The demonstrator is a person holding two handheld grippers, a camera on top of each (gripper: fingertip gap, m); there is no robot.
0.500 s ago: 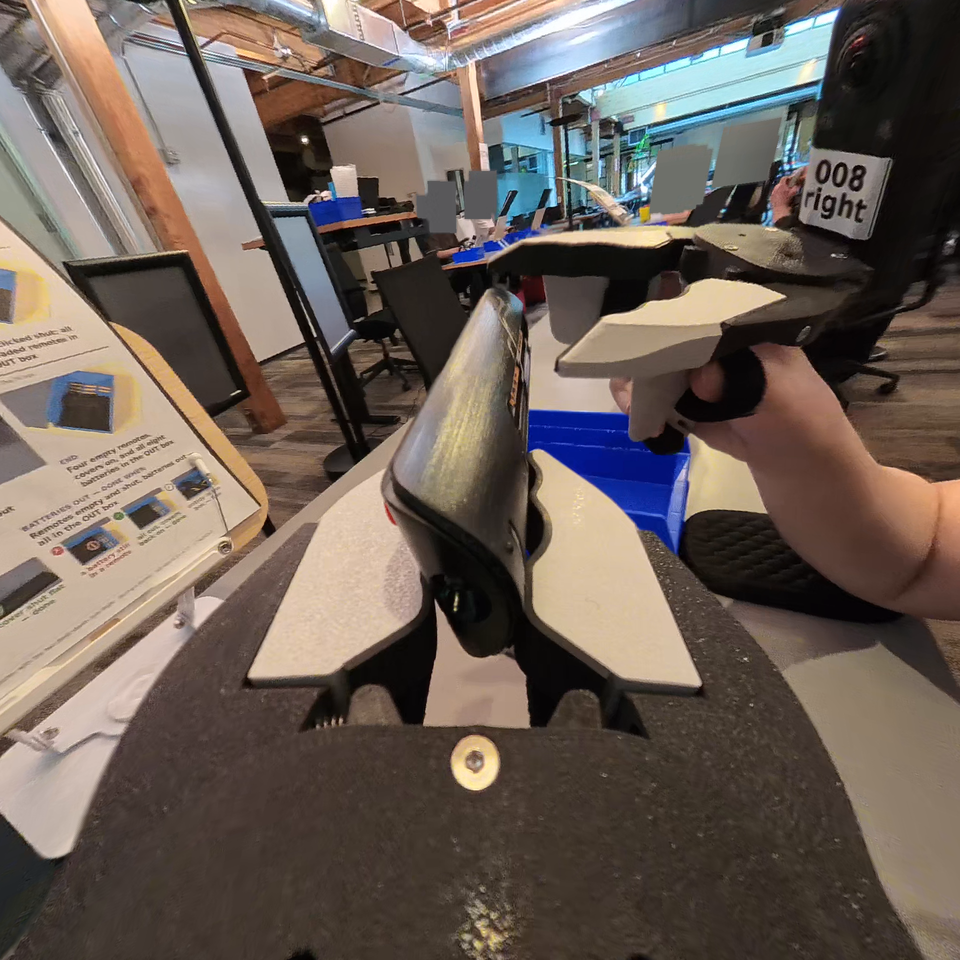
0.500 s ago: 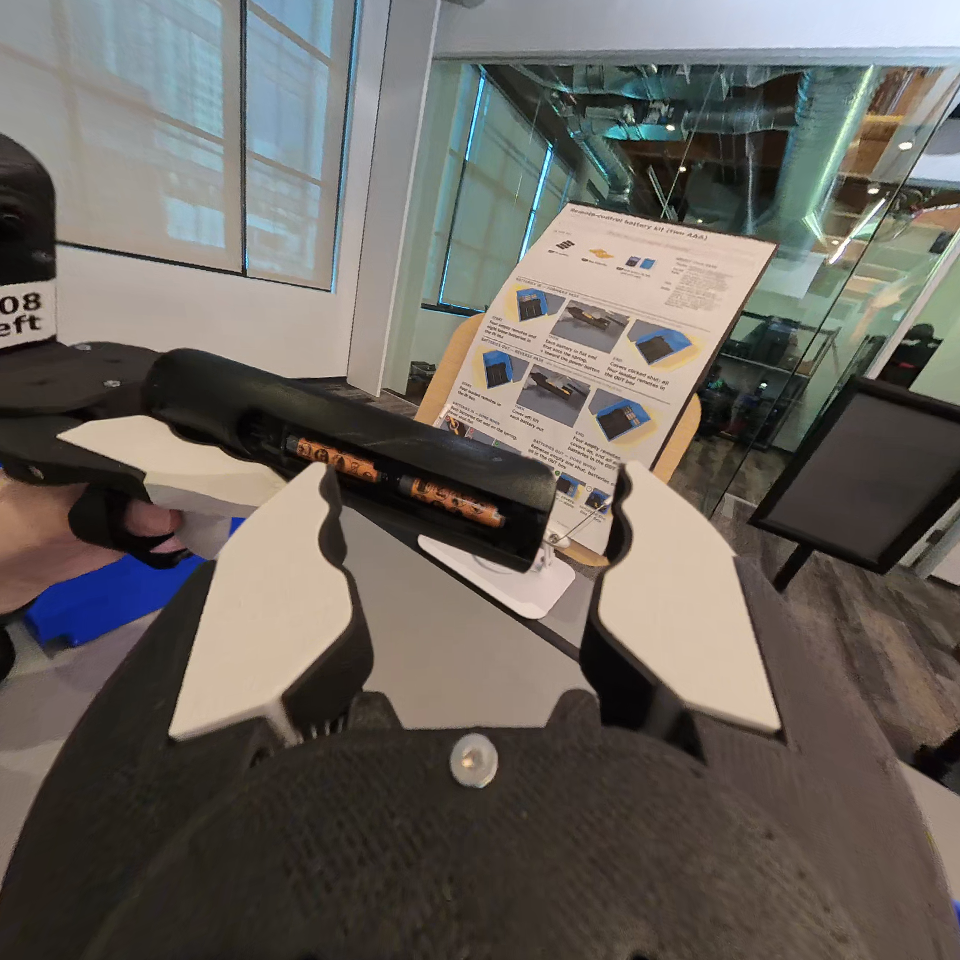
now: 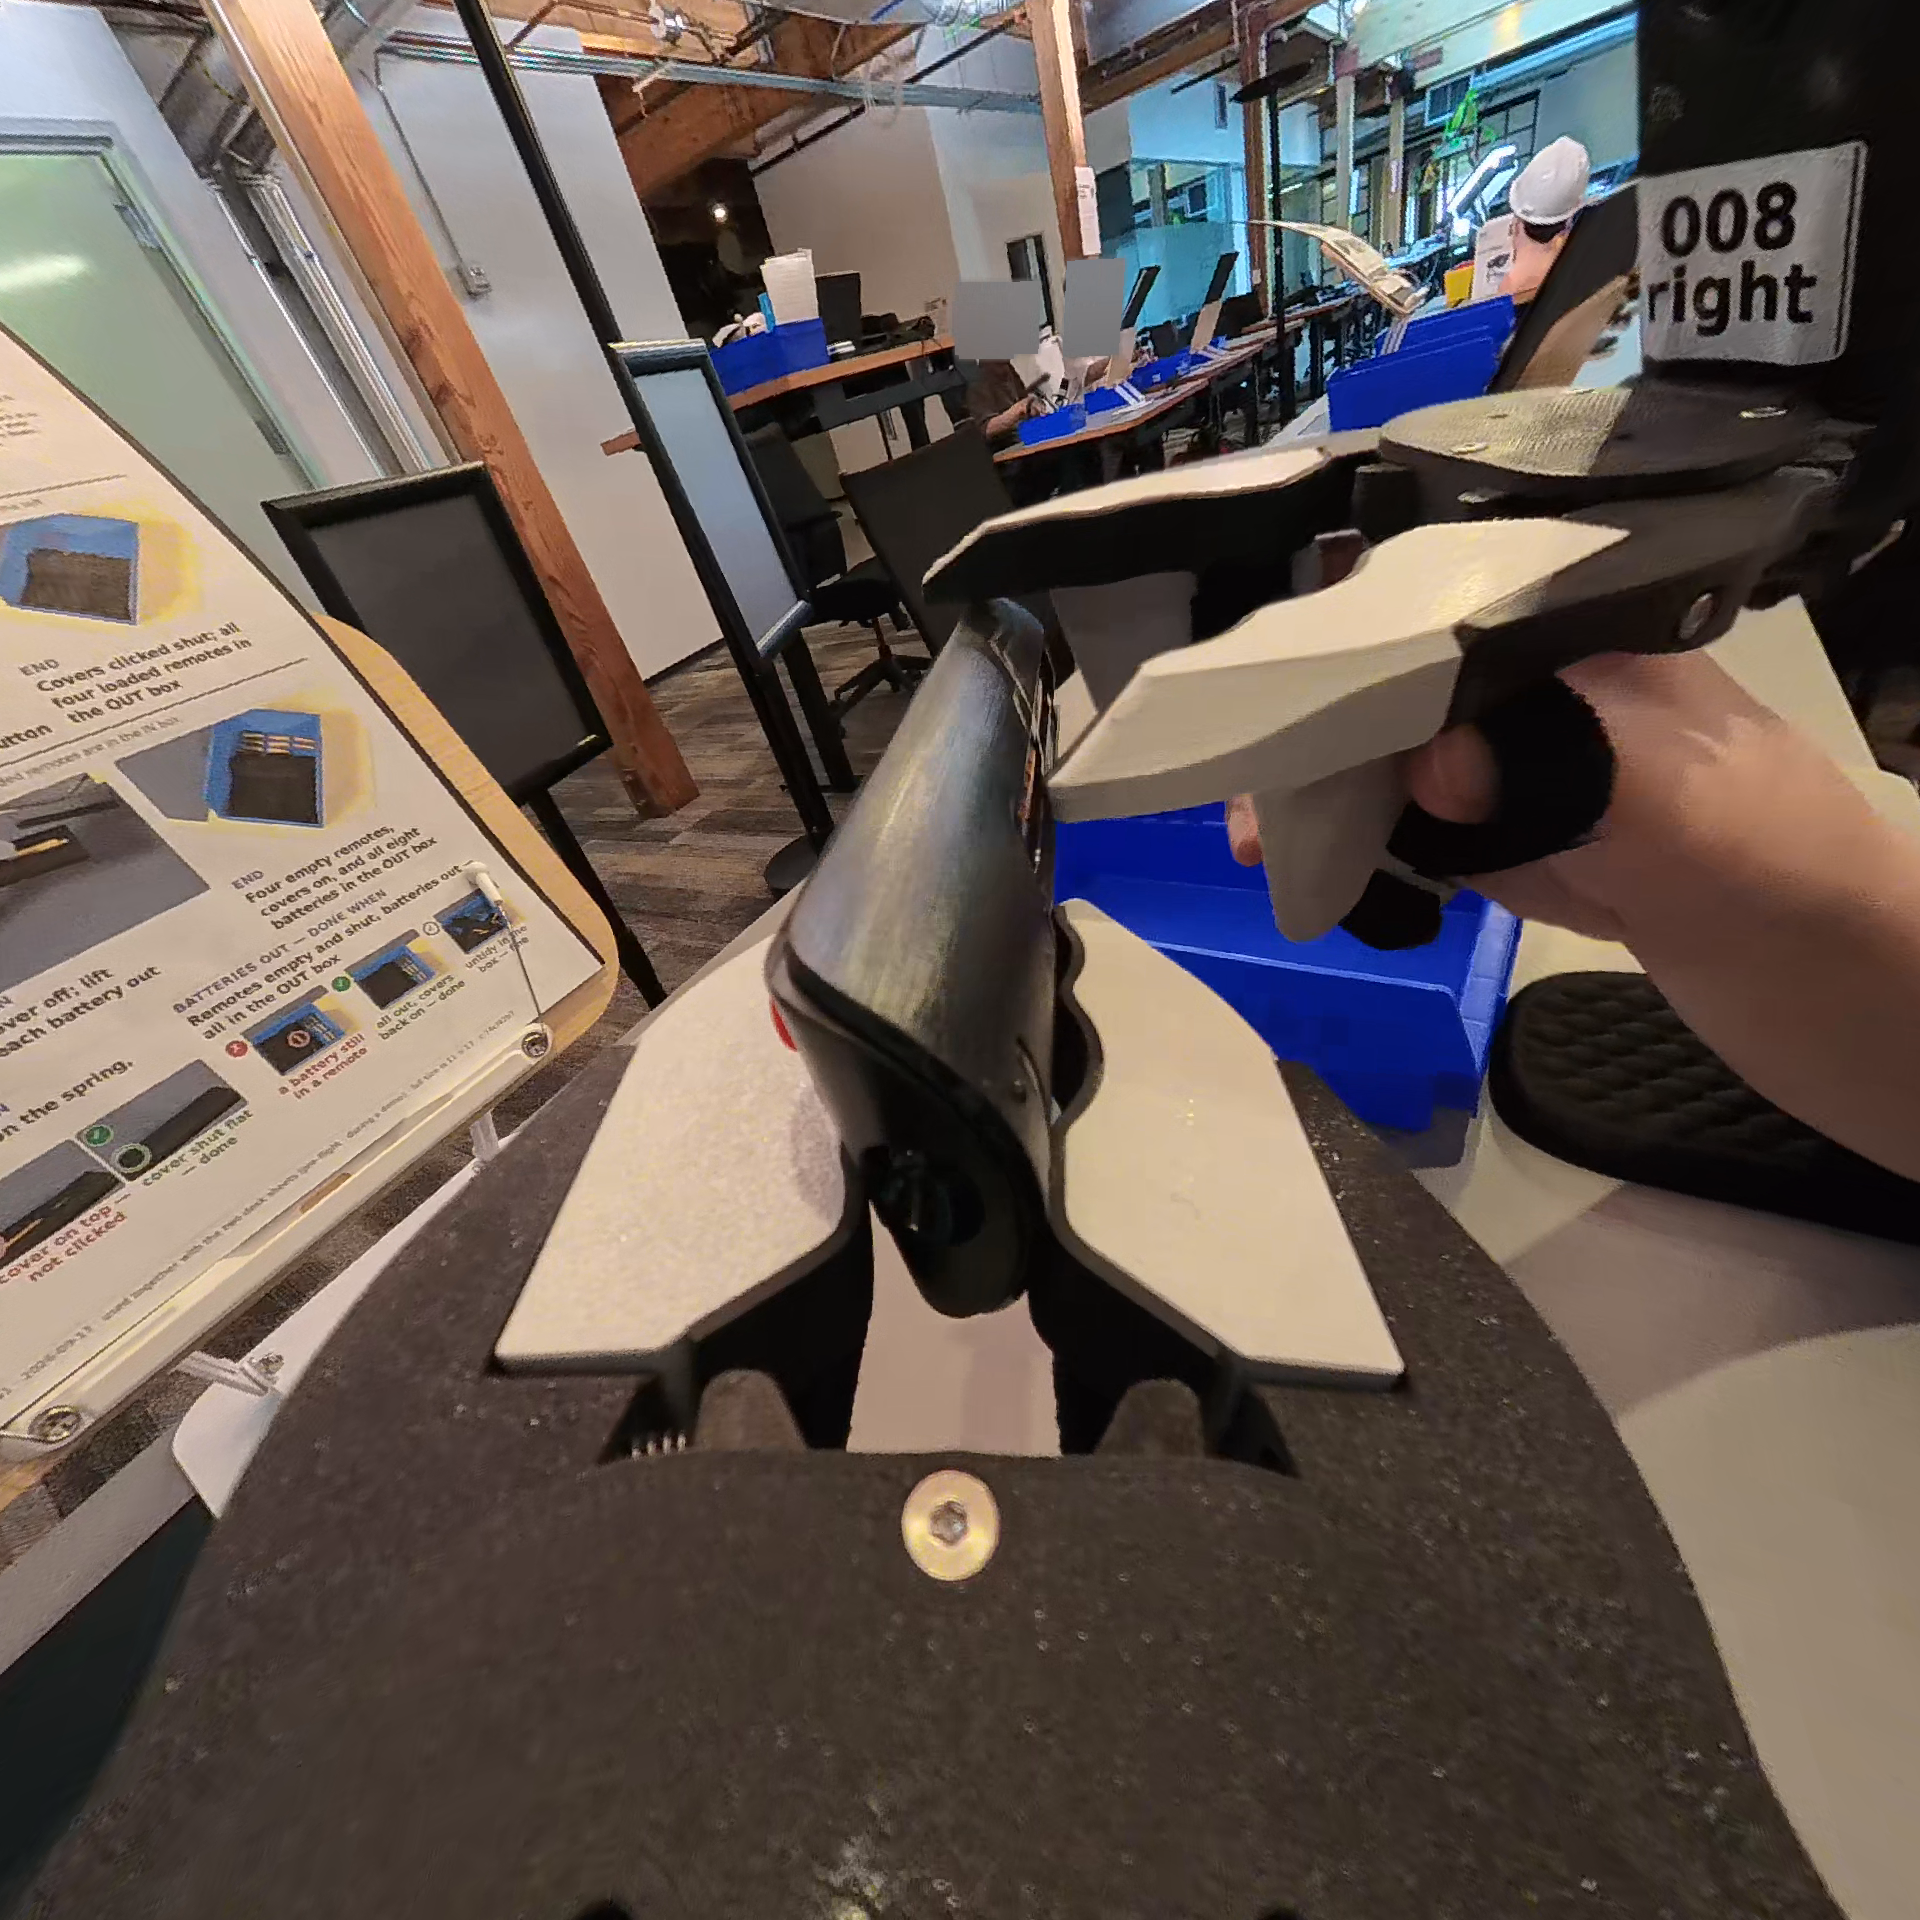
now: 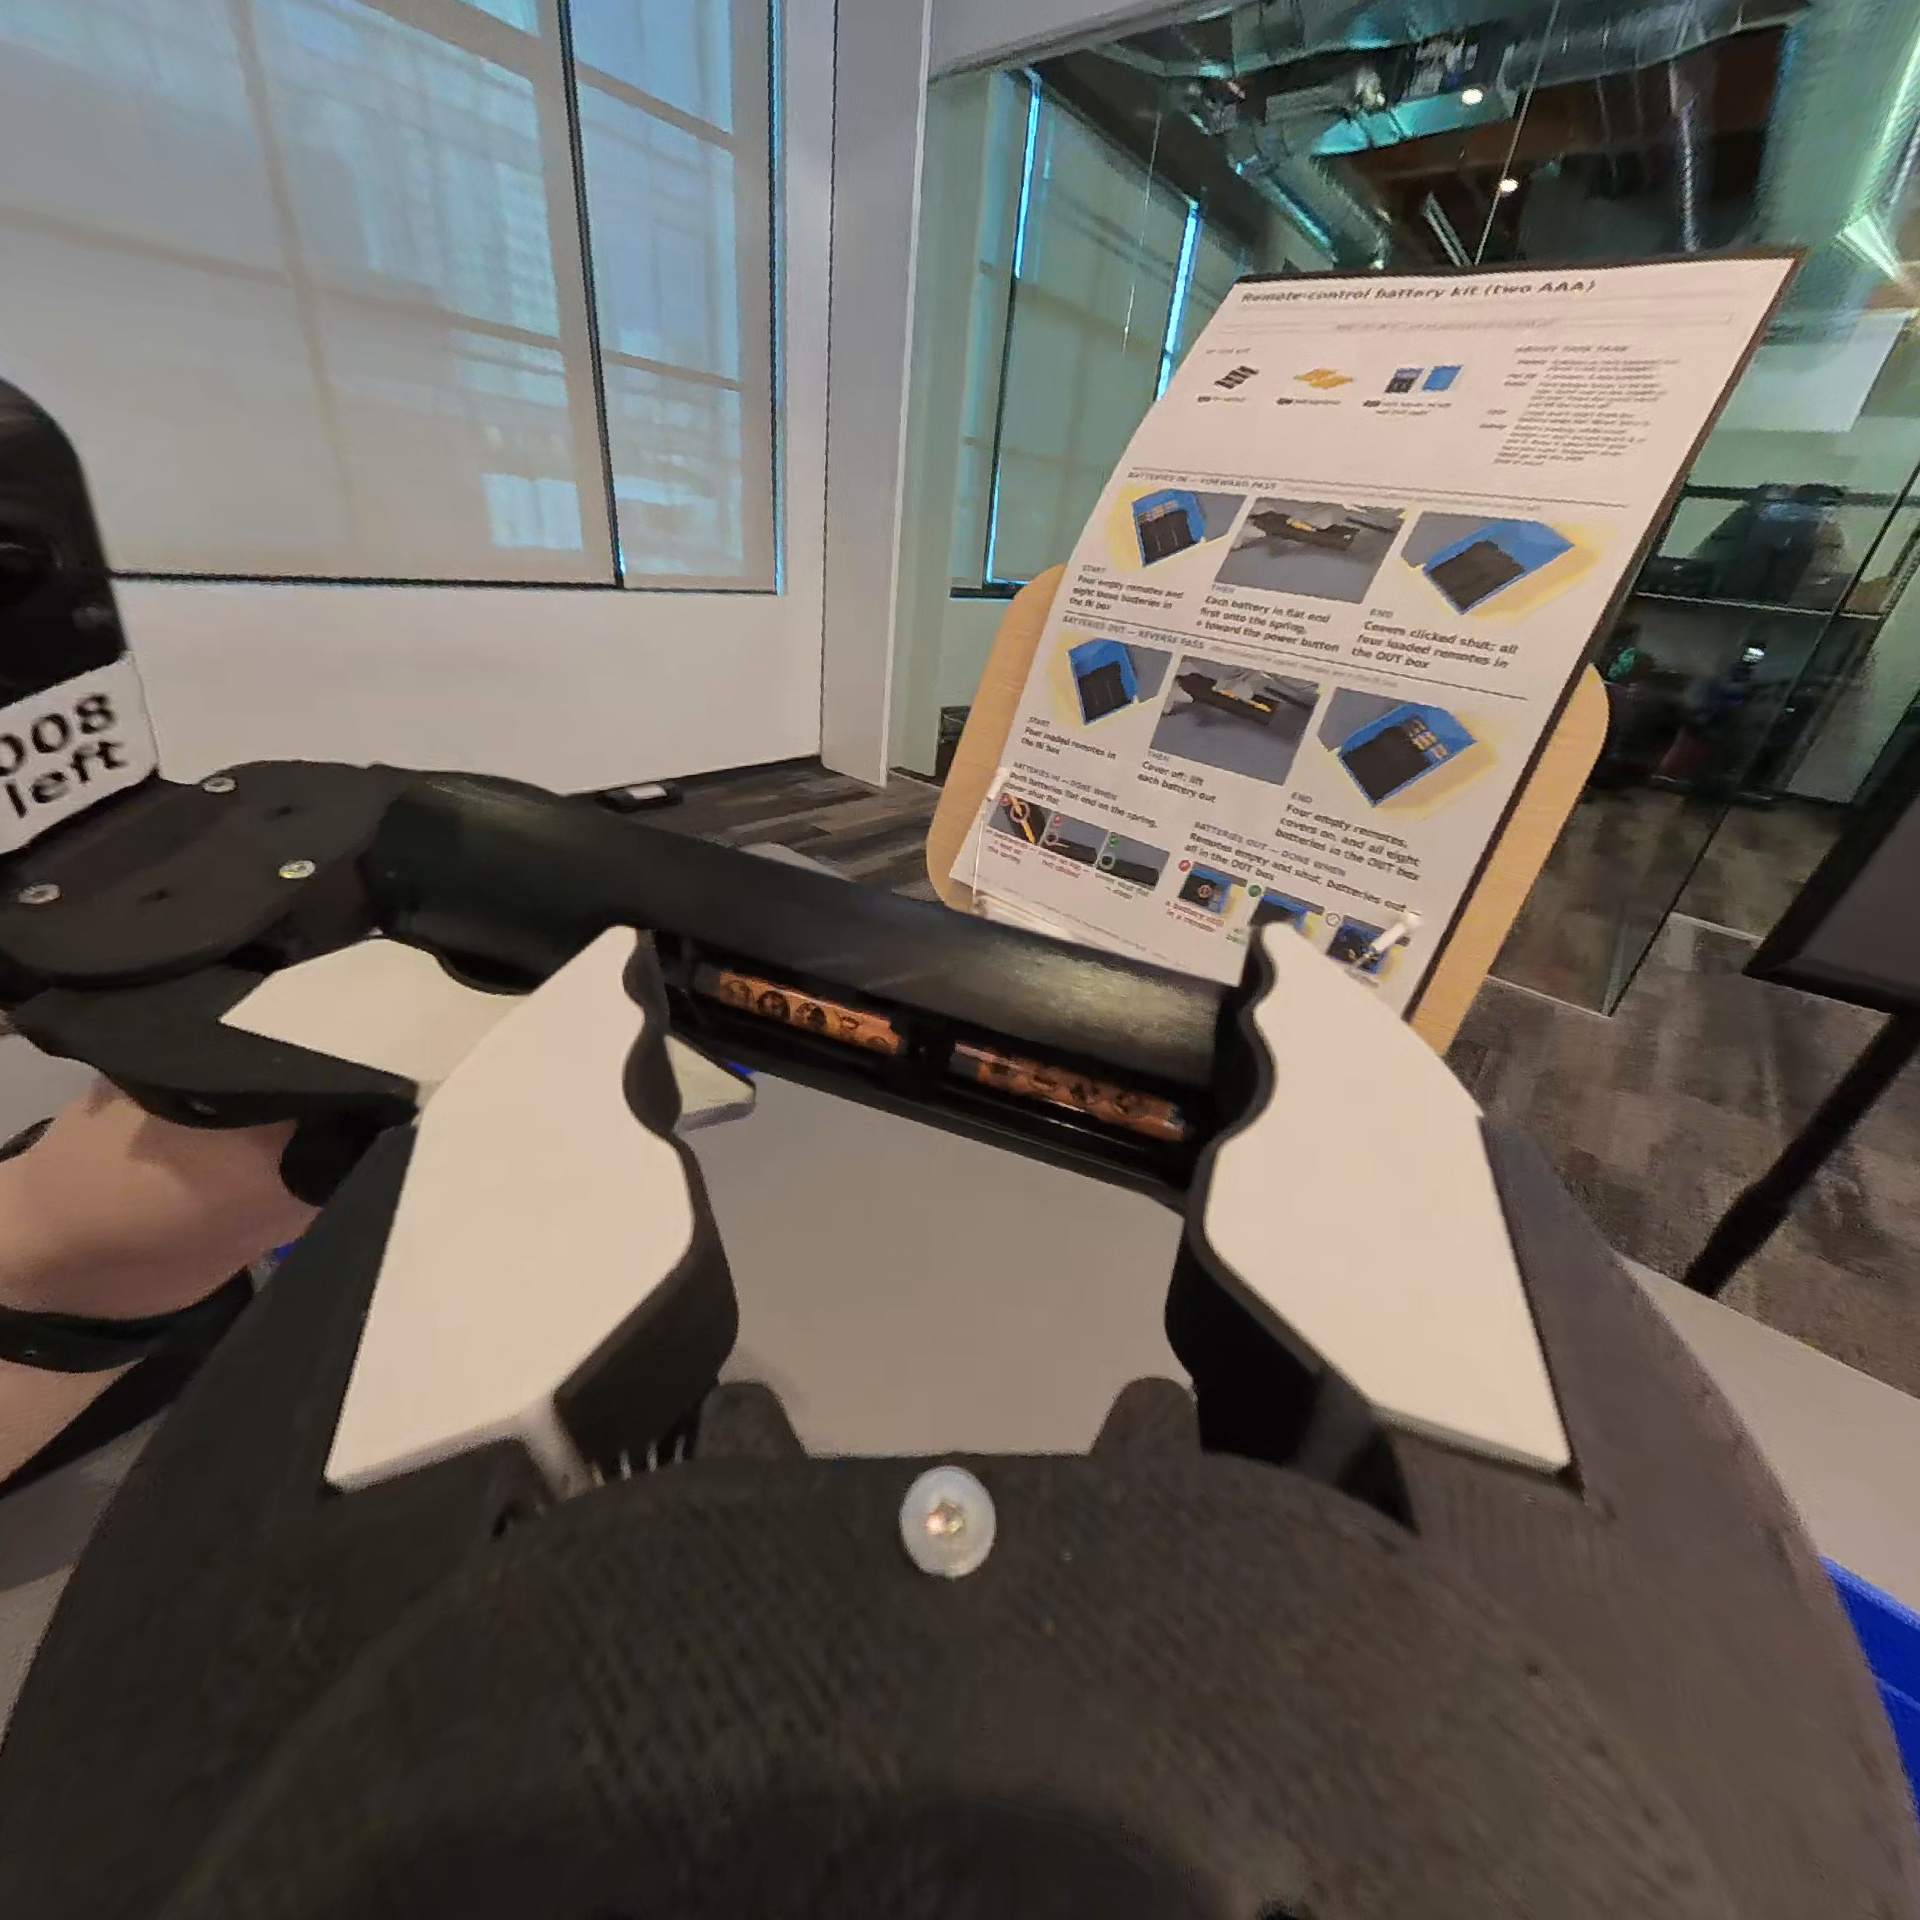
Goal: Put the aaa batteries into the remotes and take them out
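Observation:
My left gripper (image 3: 920, 997) is shut on the near end of a black remote (image 3: 935, 790) and holds it tilted up above the table. In the right wrist view the remote (image 4: 935, 925) lies crosswise with its cover off. Two copper-coloured AAA batteries (image 4: 800, 1013) (image 4: 1070, 1091) sit in the open compartment. My right gripper (image 4: 940, 966) is open, with one finger on each side of the compartment, close to the remote. It also shows in the left wrist view (image 3: 997, 686), open around the remote's far end. The left gripper (image 4: 416, 935) holds the remote at the left.
A blue bin (image 3: 1299, 987) stands on the grey table (image 3: 1714, 1455) behind the remote, with a black mat (image 3: 1662, 1101) to its right. An instruction board (image 3: 208, 883) leans at the left; it also shows in the right wrist view (image 4: 1351, 623). Black-framed floor stands (image 3: 447, 623) are beyond the table edge.
My right gripper has come closer to the remote; its open fingers now stand on either side of the battery compartment. The left gripper still holds the remote.

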